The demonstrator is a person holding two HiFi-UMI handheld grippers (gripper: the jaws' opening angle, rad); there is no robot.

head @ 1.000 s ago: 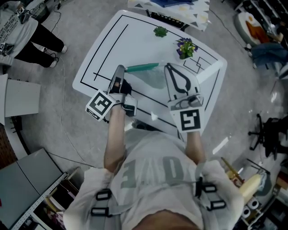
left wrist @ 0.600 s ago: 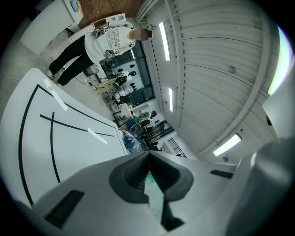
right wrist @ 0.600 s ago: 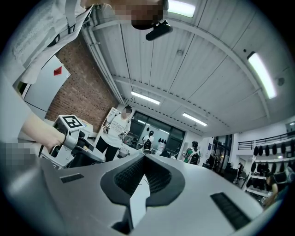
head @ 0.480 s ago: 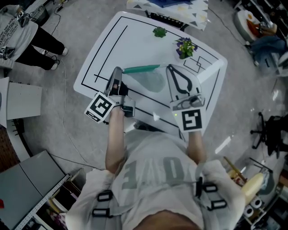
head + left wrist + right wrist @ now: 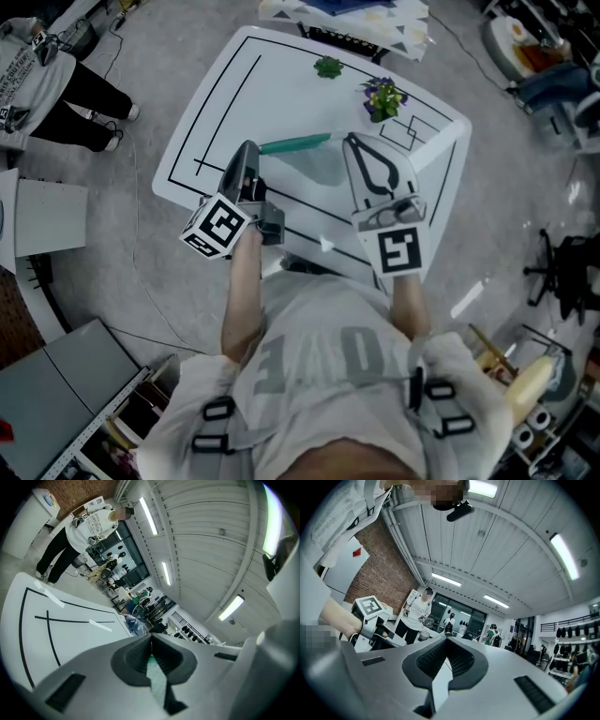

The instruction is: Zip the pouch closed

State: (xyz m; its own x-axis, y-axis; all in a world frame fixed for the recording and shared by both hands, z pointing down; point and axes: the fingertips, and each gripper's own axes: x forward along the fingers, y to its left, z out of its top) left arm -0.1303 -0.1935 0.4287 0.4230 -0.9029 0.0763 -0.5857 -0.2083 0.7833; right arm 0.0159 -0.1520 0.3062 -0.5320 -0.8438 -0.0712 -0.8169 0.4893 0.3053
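Note:
The pouch [image 5: 314, 169] is translucent with a green zip strip [image 5: 295, 142] along its top, and it lies over the white table [image 5: 234, 94]. My left gripper [image 5: 247, 150] is shut at the strip's left end. In the left gripper view its jaws [image 5: 151, 637] are together, with green pouch material [image 5: 157, 677] in the gap behind the pads. My right gripper [image 5: 351, 141] is shut at the strip's right end. In the right gripper view [image 5: 446, 641] a pale sliver of the pouch [image 5: 439, 686] shows between its jaws.
A pot of purple flowers [image 5: 384, 98] and a small green plant [image 5: 328, 67] stand at the table's far side. Black lines mark the tabletop. A person [image 5: 37, 66] stands off the table's left, and an office chair [image 5: 562, 272] stands to the right.
My left gripper has rolled about its own axis, so its marker cube now faces differently. The pouch and my right gripper have stayed where they were.

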